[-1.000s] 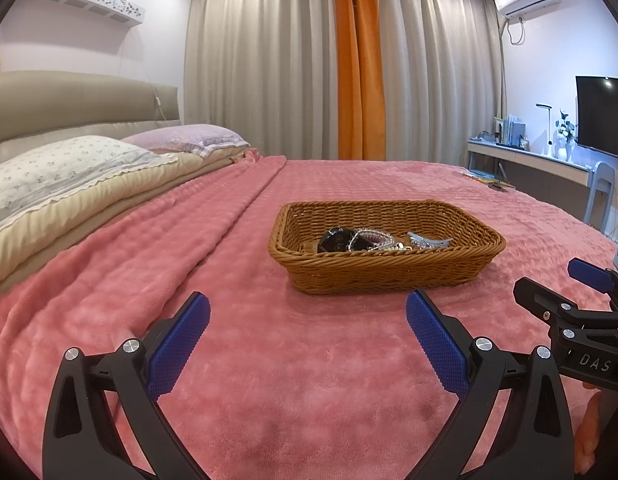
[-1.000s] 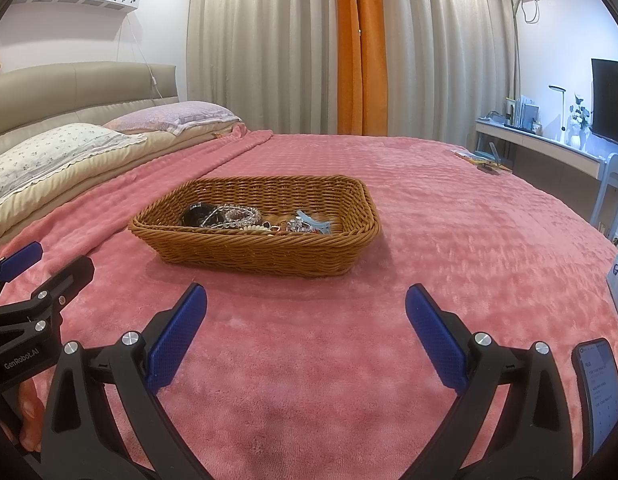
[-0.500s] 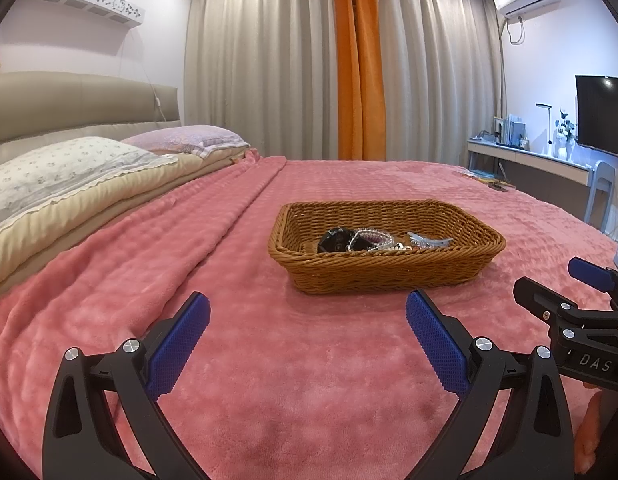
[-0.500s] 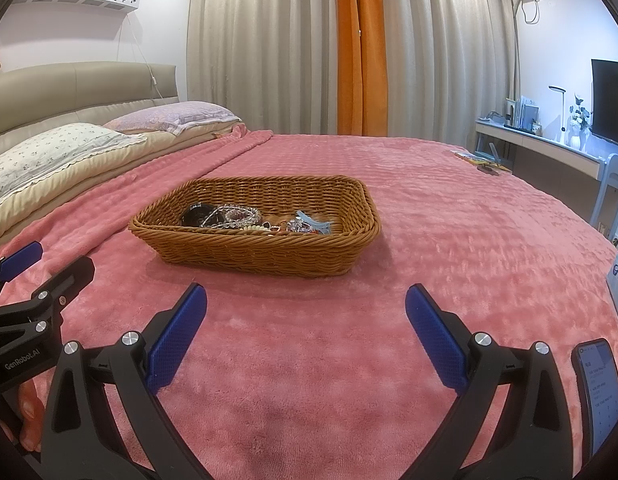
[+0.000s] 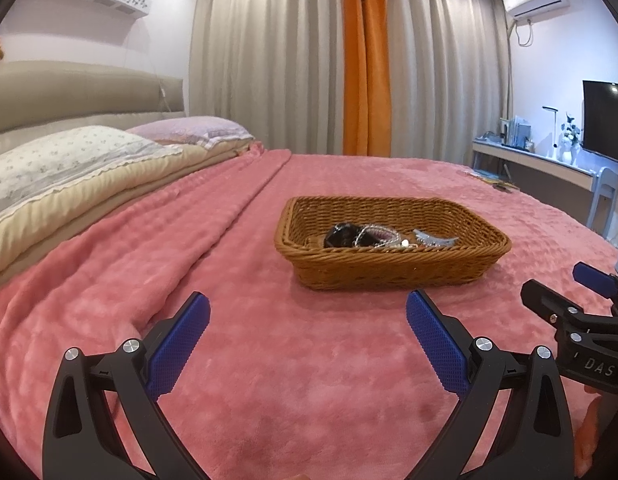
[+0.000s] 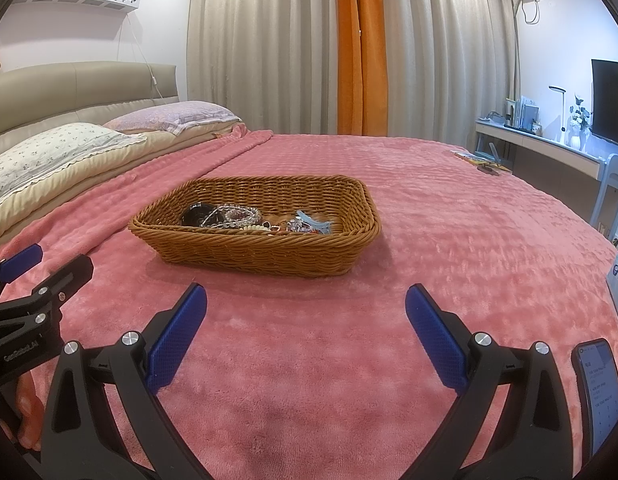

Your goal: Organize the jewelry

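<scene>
Two grippers: left gripper (image 5: 307,322) and right gripper (image 6: 306,312), fingers spread wide, grasping nothing, above the pink blanket (image 6: 449,216).
Wicker basket (image 6: 265,256): resting on blanket, ahead of both.
Jewelry (image 6: 233,218): heaped inside basket, beside blue hair clip (image 6: 315,224).

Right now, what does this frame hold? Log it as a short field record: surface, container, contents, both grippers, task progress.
surface: pink blanket on a bed
container: wicker basket, resting on the blanket
contents: beaded bracelets, a dark item, blue hair clip, tangled together
left gripper: open, empty, short of the basket
right gripper: open, empty, short of the basket
task progress: nothing taken out of the basket yet
</scene>
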{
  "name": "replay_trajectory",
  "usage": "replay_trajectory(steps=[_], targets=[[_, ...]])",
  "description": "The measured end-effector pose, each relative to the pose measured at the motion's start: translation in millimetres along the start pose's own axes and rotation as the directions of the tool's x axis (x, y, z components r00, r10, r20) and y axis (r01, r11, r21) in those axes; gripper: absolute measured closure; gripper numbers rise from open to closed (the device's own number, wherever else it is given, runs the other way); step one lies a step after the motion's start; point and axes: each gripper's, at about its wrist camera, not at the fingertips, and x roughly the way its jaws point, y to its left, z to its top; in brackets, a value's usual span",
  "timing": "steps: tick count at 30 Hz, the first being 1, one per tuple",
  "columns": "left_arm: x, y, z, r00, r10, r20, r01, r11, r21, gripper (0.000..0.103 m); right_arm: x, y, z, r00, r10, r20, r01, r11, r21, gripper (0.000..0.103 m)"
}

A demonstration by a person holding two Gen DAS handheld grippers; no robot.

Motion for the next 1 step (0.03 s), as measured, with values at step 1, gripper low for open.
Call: replay_trajectory(steps=[1], targets=[[1.2, 0.7, -0.2, 1.000, 0.003, -0.009, -0.003, 1.000, -0.001, 0.008, 0.0, -0.1, 0.0, 1.000, -0.001, -0.001, 0.001, 1.000, -0.001, 0.008]])
